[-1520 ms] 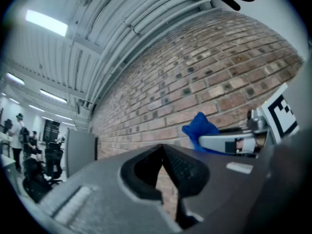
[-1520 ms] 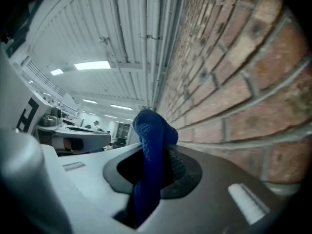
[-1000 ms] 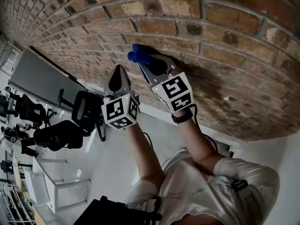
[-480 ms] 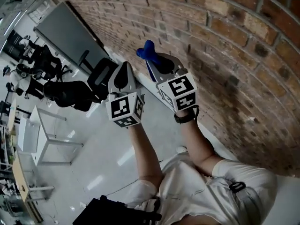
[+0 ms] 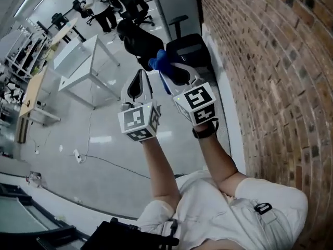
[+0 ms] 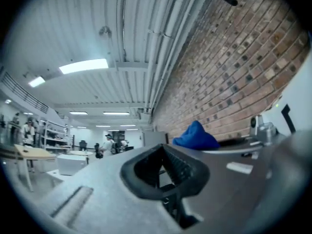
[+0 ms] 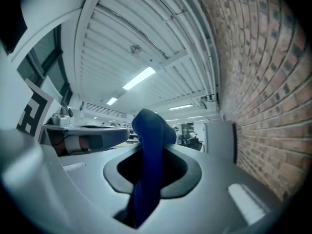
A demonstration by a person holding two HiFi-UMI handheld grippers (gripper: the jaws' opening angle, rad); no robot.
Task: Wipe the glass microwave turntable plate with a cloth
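A brick wall [image 5: 270, 61] ran along a pale floor [image 5: 104, 139]. Held side by side near it, the left tongs [image 5: 138, 74] were clenched on nothing (jaw tips meeting), and the right tongs [image 5: 166, 69] pinched a blue cloth [image 5: 157, 60] that poked past their tips.

The cloth [image 5: 157, 62] is held in the jaws of the right gripper [image 5: 167, 73], just beside the left gripper [image 5: 139, 78], with a brick wall [image 5: 270, 66] at right and tables [image 5: 86, 61] at left.
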